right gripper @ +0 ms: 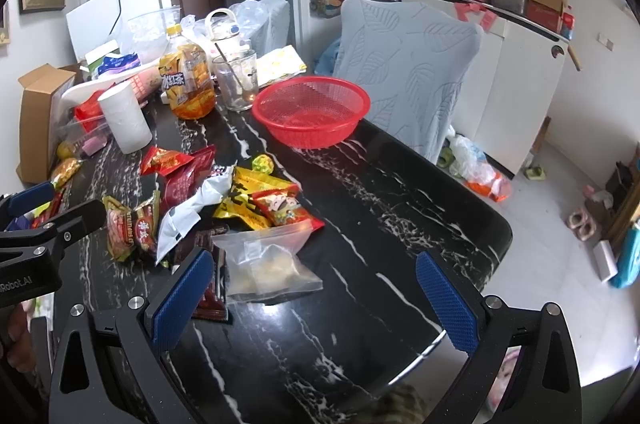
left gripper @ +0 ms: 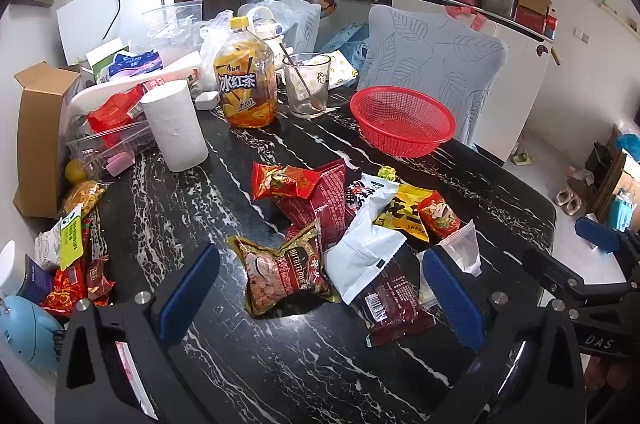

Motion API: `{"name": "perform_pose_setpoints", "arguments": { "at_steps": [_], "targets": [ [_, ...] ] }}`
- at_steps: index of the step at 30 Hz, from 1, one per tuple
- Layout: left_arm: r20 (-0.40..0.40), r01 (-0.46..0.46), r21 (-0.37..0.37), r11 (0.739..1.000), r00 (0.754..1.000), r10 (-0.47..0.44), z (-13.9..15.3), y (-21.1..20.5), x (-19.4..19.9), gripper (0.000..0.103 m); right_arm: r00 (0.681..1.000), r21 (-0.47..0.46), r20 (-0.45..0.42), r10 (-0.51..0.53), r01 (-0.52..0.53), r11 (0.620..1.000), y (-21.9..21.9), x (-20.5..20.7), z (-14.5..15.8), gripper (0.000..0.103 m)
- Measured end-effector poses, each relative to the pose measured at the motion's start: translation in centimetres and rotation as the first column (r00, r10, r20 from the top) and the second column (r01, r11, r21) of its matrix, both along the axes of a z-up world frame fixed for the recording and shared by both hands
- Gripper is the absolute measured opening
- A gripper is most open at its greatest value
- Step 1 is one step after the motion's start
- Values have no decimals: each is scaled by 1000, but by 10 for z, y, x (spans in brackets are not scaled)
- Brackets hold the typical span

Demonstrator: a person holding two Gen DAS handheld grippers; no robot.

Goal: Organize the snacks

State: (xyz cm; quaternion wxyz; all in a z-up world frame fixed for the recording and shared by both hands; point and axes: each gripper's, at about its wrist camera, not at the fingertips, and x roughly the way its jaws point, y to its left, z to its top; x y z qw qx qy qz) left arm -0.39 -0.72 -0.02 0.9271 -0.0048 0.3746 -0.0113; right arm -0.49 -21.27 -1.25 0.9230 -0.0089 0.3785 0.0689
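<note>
Both of your tools hang above the near edge of the black marbled surface (right gripper: 400, 192) with jaws spread wide and nothing between them. The left gripper (left gripper: 320, 288) looks straight down on the snack pile (left gripper: 344, 224), heaped between the near edge and the middle of the surface; the right gripper (right gripper: 316, 292) sits just to the right of it, with the clear zip bag (right gripper: 268, 264) lying closest to its left finger.

The red basket (right gripper: 312, 110) stands empty toward the far edge, beside the chair — the likely home for the packets, so treat this as the first pick.

To do it well, take outer pieces first. With your left, the gold-and-brown nut packet (left gripper: 280, 264) lies nearest and on top of nothing, though the white pouch (left gripper: 364, 244) touches its right side; come down over its puffed middle, not the crimped ends, so the film does not slip out. With your right, go for the zip bag, closing on the filled lower part — the flat top flap would fold.

Carry each one clear of the tea bottle (left gripper: 248, 80) and the glass with a spoon (left gripper: 306, 84), which stand near the basket and look easy to knock
</note>
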Motion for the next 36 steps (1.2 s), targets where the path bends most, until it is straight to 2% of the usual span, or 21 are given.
{"name": "perform_pose_setpoints", "arguments": {
  "at_steps": [36],
  "targets": [
    [0, 7, -9, 1000, 1000, -7, 4, -3, -3, 103, 1000, 1, -1, 7, -7, 1000, 0, -1, 0, 103]
  ]
}}
